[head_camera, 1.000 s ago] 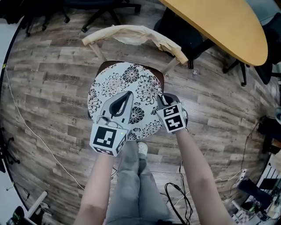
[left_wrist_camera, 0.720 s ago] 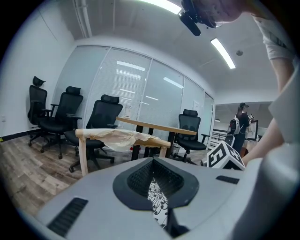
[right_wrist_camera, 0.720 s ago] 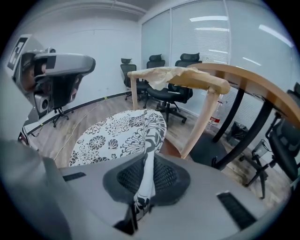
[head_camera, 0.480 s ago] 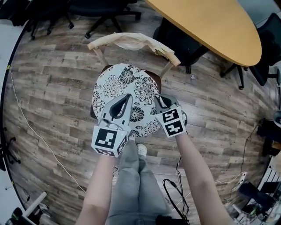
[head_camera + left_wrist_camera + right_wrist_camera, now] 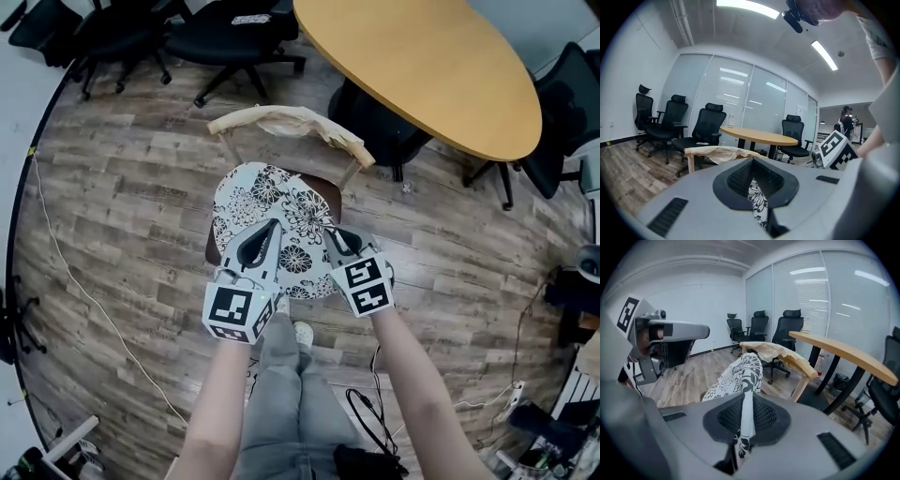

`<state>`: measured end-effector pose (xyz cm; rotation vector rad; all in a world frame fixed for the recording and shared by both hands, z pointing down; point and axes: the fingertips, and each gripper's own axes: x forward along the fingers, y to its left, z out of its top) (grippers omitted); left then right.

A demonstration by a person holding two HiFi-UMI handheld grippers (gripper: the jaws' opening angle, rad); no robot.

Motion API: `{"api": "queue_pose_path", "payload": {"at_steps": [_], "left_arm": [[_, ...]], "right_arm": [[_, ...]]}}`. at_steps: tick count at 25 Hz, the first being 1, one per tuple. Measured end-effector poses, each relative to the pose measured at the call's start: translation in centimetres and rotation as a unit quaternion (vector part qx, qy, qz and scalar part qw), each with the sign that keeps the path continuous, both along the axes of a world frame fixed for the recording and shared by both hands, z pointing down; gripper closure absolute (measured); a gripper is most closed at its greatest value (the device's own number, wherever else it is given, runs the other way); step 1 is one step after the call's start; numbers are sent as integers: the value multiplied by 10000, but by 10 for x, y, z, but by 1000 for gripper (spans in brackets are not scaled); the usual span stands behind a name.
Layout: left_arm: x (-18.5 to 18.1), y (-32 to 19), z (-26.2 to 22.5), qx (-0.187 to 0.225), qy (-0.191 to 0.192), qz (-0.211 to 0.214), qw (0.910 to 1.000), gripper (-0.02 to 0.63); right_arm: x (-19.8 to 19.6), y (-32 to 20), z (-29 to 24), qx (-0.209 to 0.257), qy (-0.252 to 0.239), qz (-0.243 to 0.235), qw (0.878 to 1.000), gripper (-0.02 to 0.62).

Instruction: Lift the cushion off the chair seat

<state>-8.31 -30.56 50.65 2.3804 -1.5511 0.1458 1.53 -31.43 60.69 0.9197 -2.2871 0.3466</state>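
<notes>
Centre frame: left gripper (image 5: 273,226) and right gripper (image 5: 332,232) each clamped on floral cushion's (image 5: 255,192) near edge. Cushion raised, tilted; brown chair seat (image 5: 326,186) partly exposed. Full clearance unconfirmed.

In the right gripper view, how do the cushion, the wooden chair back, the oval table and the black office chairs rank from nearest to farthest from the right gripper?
1. cushion: held between the jaws, at the centre.
2. chair back: just behind the cushion, slightly to the right.
3. oval table: beyond the chair, on the right.
4. black office chairs: far behind, along the walls.
</notes>
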Motion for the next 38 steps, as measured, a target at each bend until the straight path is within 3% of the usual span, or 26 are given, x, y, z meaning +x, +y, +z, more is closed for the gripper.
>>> {"api": "queue_pose_path", "payload": {"at_steps": [16,19,38], "left_arm": [[-11,18,-66,195,-117,-221,9995,604],[-9,21,-79,300,-275,-127,9991,604],[-14,28,-195,1223,-306,29,9920,604]], "right_arm": [[-22,14,-111,388,-388,-580,9968,558],[-22,13,-131,434,-499,-487,9966,558],[-26,22,-267,1247,-1079,108,9862,558]]}}
